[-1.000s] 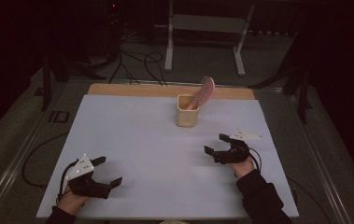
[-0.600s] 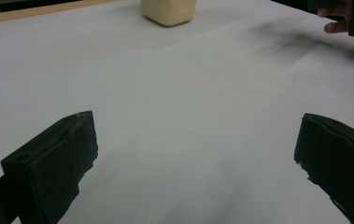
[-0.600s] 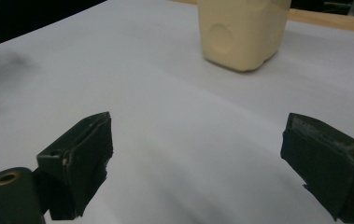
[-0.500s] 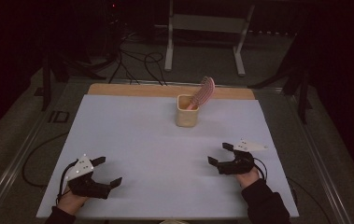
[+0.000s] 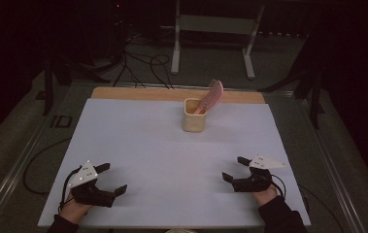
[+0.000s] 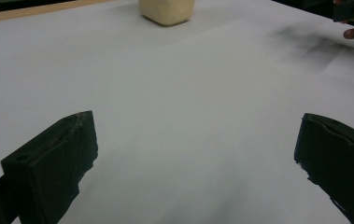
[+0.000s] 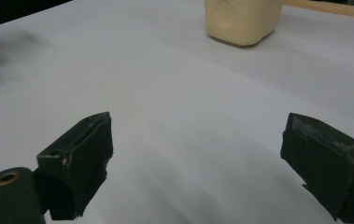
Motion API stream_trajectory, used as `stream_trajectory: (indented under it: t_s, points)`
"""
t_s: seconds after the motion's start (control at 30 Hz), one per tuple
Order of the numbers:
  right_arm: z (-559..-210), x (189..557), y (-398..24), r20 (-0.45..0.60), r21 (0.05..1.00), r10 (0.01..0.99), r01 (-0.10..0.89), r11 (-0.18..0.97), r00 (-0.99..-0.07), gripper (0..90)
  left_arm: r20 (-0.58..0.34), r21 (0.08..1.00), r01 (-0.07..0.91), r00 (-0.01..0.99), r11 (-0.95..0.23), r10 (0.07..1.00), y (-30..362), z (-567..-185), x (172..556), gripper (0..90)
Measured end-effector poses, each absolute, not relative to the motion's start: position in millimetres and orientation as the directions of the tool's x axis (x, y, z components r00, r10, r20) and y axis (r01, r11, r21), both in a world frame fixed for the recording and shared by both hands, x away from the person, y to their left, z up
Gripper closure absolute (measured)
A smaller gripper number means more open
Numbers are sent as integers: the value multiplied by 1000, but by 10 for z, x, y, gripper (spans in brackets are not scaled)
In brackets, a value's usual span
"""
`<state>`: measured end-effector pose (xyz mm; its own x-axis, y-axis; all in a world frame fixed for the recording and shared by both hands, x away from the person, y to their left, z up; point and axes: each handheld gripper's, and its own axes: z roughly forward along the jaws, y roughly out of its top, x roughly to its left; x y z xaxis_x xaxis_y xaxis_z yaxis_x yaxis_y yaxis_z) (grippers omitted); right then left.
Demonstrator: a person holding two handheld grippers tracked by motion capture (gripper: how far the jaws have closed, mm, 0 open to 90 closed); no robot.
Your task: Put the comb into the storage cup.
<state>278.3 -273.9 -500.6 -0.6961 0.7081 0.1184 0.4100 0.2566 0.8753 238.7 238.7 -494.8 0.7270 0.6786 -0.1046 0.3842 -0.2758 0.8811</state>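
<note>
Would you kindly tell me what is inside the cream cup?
A pink hairbrush stands in the cup, its head leaning out over the rim to the right. The cup wall hides its handle end and anything else inside.

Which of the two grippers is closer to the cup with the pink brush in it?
The right gripper. It sits a little farther up the table, nearer the cup holding the brush; the left gripper lies lower, by the near left corner.
</note>
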Motion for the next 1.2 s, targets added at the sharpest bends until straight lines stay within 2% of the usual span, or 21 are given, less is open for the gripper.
stream_trajectory:
  t_s: [0.37,0.73,1.03,1.2]
  points:
    - [-5083,2646,-2887,117,867,720,424,261,-684,90,-108,882,386,726,-272,679,2389,-4947,2390,1]
    - [-5098,2528,-3081,146,873,756,443,205,-638,91,-111,881,387,730,-274,674,2380,-4949,2387,1]
    - [-5117,2563,-2981,104,871,737,419,257,-668,91,-109,877,391,730,-280,675,2380,-4964,2387,1]
    - [-5105,2558,-2979,115,881,728,409,239,-676,91,-111,877,391,729,-279,675,2381,-4967,2386,1]
